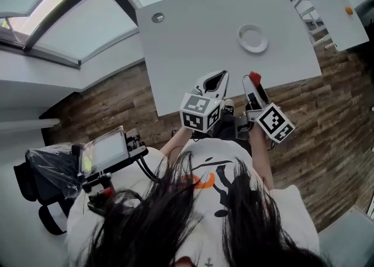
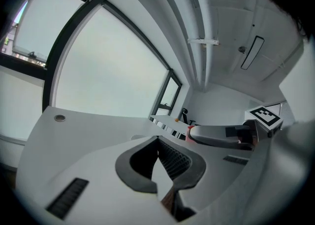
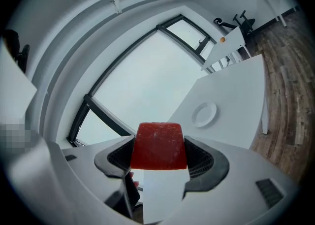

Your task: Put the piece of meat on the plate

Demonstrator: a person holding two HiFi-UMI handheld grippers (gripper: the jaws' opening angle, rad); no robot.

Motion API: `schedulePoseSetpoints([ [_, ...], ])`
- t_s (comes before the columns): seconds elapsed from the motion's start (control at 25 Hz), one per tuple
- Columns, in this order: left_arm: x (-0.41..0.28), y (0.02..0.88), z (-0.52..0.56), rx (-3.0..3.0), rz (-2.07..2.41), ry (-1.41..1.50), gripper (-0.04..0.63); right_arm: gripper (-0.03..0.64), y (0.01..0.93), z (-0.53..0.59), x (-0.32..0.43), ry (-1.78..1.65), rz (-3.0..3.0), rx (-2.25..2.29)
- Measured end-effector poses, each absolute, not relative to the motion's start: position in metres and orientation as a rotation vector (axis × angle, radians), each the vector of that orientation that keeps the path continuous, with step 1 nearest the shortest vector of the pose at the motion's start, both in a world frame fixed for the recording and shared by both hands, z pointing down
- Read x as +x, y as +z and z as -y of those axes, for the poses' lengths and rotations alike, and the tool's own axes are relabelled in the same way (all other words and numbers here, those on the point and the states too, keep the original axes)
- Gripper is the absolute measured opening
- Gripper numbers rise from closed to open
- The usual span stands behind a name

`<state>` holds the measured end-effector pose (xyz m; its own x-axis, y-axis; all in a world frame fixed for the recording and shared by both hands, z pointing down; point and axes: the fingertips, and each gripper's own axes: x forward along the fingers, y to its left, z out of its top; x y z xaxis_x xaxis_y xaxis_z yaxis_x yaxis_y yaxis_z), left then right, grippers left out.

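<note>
A red block of meat sits clamped between the dark pads of my right gripper, which is shut on it. In the head view the right gripper hovers over the table's near edge, with the meat at its tip. A small round white plate lies on the white table, ahead of that gripper and apart from it; the plate looks empty. My left gripper is beside the right one, jaws shut on nothing. The right gripper shows at its right.
A round metal grommet is set in the table's far left. A second white table with a small orange object stands at the right, over wooden floor. A screen device hangs at the person's left.
</note>
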<state>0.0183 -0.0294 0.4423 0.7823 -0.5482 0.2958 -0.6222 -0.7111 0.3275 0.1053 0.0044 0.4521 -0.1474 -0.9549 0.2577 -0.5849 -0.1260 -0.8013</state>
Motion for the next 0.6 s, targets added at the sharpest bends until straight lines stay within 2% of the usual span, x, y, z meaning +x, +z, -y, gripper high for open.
schedulePoseSetpoints([
  [0.6,0.012,0.446,0.046,2.572,0.926,0.26,0.005,0.314,0.464,0.02,0.101,-1.198,-1.827,-1.715],
])
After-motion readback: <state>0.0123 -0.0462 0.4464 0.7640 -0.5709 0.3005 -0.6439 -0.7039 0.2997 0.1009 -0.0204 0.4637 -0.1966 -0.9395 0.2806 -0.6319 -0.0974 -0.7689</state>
